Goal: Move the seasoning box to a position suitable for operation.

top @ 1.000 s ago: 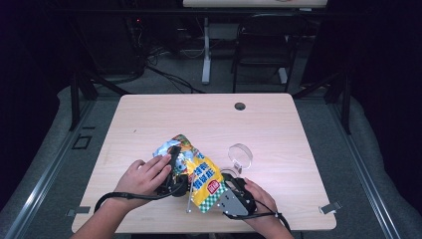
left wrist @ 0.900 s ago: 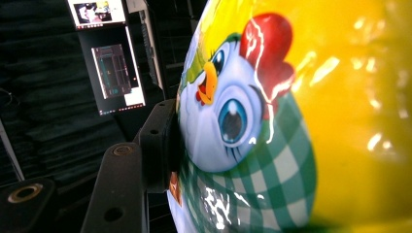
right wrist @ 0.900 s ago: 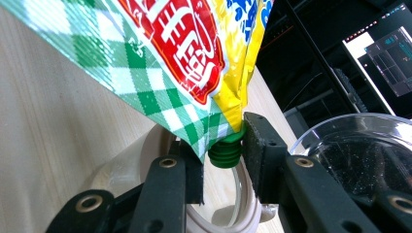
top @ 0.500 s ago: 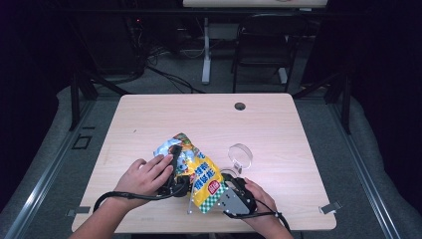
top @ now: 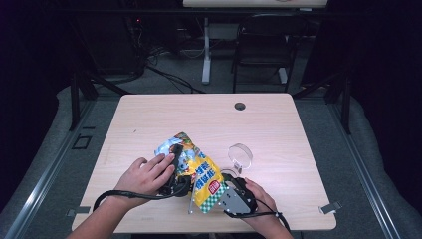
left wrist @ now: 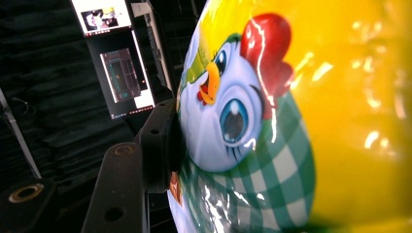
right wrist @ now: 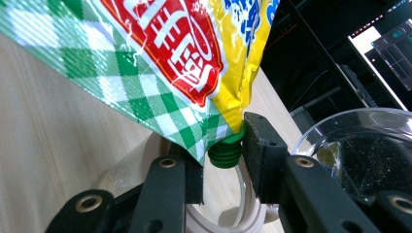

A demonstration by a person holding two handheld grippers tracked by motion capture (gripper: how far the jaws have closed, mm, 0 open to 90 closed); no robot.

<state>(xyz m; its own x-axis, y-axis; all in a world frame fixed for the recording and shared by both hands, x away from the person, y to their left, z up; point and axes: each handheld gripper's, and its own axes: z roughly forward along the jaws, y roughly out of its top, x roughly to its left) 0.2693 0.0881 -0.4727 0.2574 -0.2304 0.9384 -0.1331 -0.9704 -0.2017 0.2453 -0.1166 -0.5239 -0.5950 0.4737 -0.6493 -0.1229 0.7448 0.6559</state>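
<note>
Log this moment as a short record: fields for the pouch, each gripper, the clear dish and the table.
pouch: yellow pouch with green check and a cartoon chicken, lifted between both grippers
cap: green screw cap at the pouch's bottom corner
left gripper: one jaw pressed on the pouch's side; closure unclear
right gripper: jaws either side of the cap
clear dish: on the table, right of the pouch
table: light wood

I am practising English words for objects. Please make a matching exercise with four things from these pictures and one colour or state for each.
Things:
1. pouch
2. cap
3. dish
4. table

Descriptions:
A. pale wood
B. clear and see-through
C. small and green, between two black jaws
D. yellow with green checks, cartoon chicken

Pairs: 1-D, 2-C, 3-B, 4-A
</note>
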